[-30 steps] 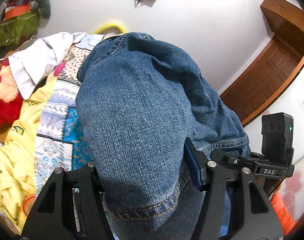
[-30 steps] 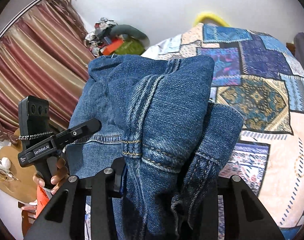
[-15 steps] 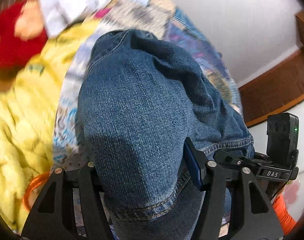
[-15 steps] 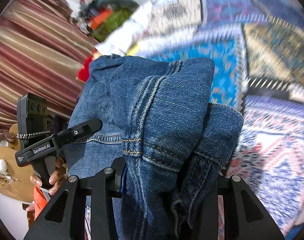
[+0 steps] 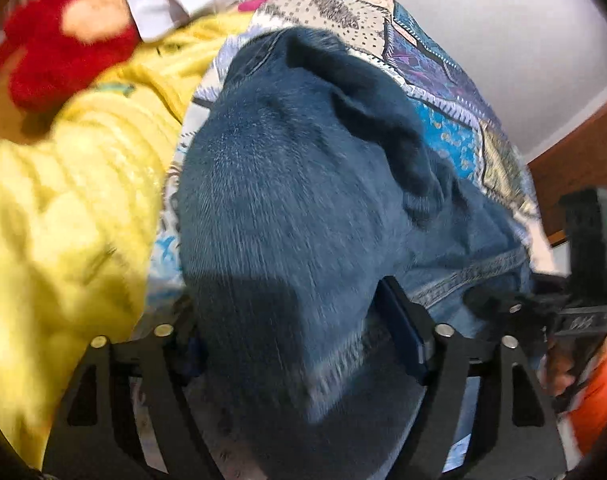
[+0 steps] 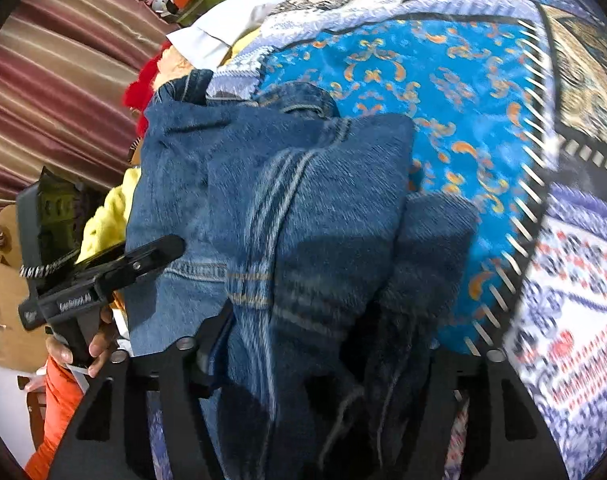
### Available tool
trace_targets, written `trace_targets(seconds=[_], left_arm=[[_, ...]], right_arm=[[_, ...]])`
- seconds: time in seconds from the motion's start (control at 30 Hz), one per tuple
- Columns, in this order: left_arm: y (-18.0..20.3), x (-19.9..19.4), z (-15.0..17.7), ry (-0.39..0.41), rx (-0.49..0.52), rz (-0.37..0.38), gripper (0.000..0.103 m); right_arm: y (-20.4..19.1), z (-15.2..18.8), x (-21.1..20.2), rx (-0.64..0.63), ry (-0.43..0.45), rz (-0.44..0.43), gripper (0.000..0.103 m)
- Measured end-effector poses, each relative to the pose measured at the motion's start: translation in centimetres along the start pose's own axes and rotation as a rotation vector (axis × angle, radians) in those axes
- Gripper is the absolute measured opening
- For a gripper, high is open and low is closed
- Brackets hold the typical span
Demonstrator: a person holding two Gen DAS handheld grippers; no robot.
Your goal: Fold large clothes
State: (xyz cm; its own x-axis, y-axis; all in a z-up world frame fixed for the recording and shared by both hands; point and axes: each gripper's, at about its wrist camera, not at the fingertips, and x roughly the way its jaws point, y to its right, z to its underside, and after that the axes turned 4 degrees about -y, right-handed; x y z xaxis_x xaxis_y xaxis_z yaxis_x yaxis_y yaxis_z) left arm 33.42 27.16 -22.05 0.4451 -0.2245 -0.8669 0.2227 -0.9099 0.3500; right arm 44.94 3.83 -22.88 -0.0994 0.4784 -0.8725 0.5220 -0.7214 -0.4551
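Patchwork bedspread (image 6: pixel 443 92) fills the upper right of the right wrist view, with a striped curtain (image 6: pixel 55 64) at upper left; only this view shows that curtain. The left wrist view alone shows a yellow blanket (image 5: pixel 71 208) at left, a red plush toy (image 5: pixel 59 56) at upper left and a wooden door (image 5: pixel 575 160) at right. Blue jeans (image 5: pixel 287 208) occupy the centre of both views, bunched over the bedspread. The left gripper (image 5: pixel 299 344) has just been opening; its jaws stand wide with denim between them, and whether the pads press cannot be told. The right gripper (image 6: pixel 315 360) has likewise just been opening, with denim between the jaws and contact unclear. Compared with the earlier frames, the wall has left both views and the bed fills more of them.
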Motion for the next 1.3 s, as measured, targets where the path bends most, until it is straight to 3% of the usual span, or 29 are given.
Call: trace_targets(seconds=[0.1, 0.37, 0.5, 0.63, 0.8, 0.97, 1.17, 1.3], left_arm=[[0.6, -1.7, 2.1, 0.030, 0.047, -0.066, 0.083], [0.3, -4.2, 6.9, 0.005, 0.028, -0.088, 0.086], [1.9, -7.3, 8.5, 0.058, 0.044, -0.160, 0.086], [4.6, -12.9, 9.0, 0.211, 0.073, -0.193, 0.085], [9.4, -21.9, 10.6, 0.475, 0.145, -0.173, 0.085], [13.3, -28.2, 13.3, 0.698, 0.201, -0.143, 0.085], [16.5, -31.4, 17.4, 0.874, 0.237, -0.184, 0.085], [16.8, -32.0, 19.3, 0.915, 0.221, -0.187, 0.085]], right_arm=[[0.4, 1.7, -1.5, -0.019, 0.016, 0.044, 0.076], [-1.1, 7.8, -6.6, -0.127, 0.092, 0.188, 0.076], [-3.5, 11.2, -10.1, -0.197, 0.211, 0.223, 0.076], [-6.5, 13.6, -15.6, -0.211, 0.385, 0.168, 0.076], [-11.1, 16.2, -22.1, -0.265, 0.628, 0.146, 0.076], [-15.0, 19.8, -26.7, -0.309, 0.823, 0.108, 0.076], [-17.8, 24.4, -28.9, -0.335, 0.982, 0.108, 0.076], [-18.7, 26.4, -28.4, -0.337, 1.017, 0.157, 0.076]])
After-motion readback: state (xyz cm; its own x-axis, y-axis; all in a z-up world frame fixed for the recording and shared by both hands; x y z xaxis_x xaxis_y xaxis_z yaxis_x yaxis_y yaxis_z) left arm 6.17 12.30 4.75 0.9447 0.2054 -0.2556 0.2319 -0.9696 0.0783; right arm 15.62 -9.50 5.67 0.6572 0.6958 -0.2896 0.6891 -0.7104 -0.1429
